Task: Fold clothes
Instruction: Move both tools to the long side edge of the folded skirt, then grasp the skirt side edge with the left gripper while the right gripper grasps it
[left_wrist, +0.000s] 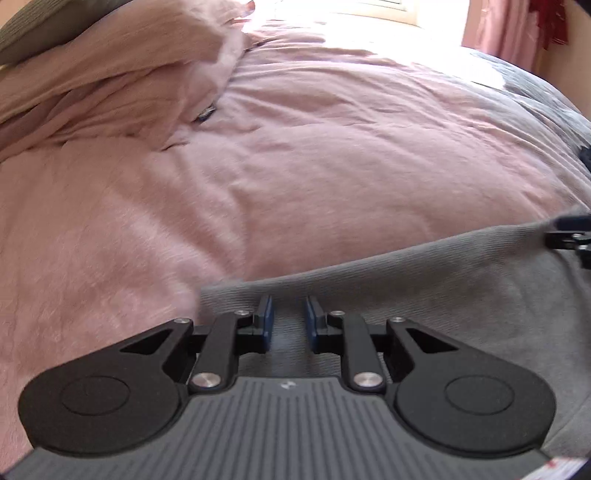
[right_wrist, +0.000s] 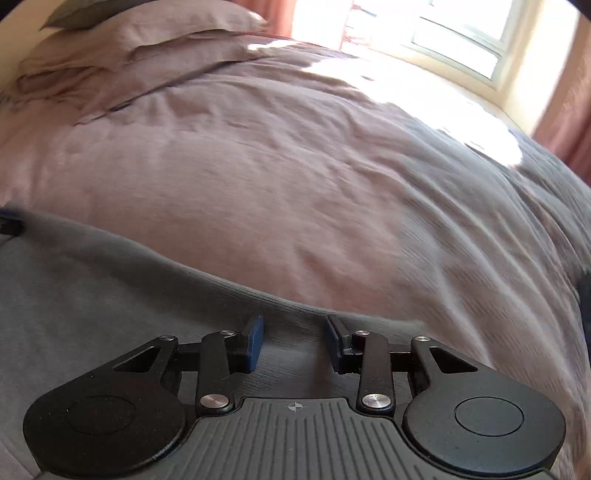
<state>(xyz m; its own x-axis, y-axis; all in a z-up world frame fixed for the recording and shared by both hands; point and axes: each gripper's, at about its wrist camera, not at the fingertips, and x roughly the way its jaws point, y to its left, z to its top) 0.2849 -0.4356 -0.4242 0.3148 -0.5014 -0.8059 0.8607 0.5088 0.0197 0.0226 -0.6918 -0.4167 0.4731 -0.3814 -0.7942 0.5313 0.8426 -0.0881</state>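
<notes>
A grey ribbed knit garment (left_wrist: 424, 280) lies spread flat along the near edge of the bed, on top of a wrinkled dusty-pink duvet cover (left_wrist: 295, 166) that covers most of the mattress. Both tools are tipped down over the garment's far hem. The left gripper (left_wrist: 289, 321) has its jaws parted a little, blue pads on either side of a strip of grey cloth but not pinching it; the right gripper (right_wrist: 295, 341) stands somewhat wider, likewise over the fabric with nothing clamped. Both look released.

The knit looks soft, light and limp, with enough body in the ribbing to hold a crease, I would guess. It should drape and sag from any single point, so it wants taking at two spots along the same edge, near the hem corners, with the pads biting through only the layer meant to be moved. On the loose duvet it may drag the pink cloth along if pinched too deep.

Much is unclear. The garment's near part is hidden beneath the tool bodies, so I cannot tell its kind, nor whether it is already doubled. Pink pillows (right_wrist: 147, 33) are heaped at the head of the bed, and the window (right_wrist: 461, 40) glare washes out the far edge. Motion blur smears the cloth's texture.
</notes>
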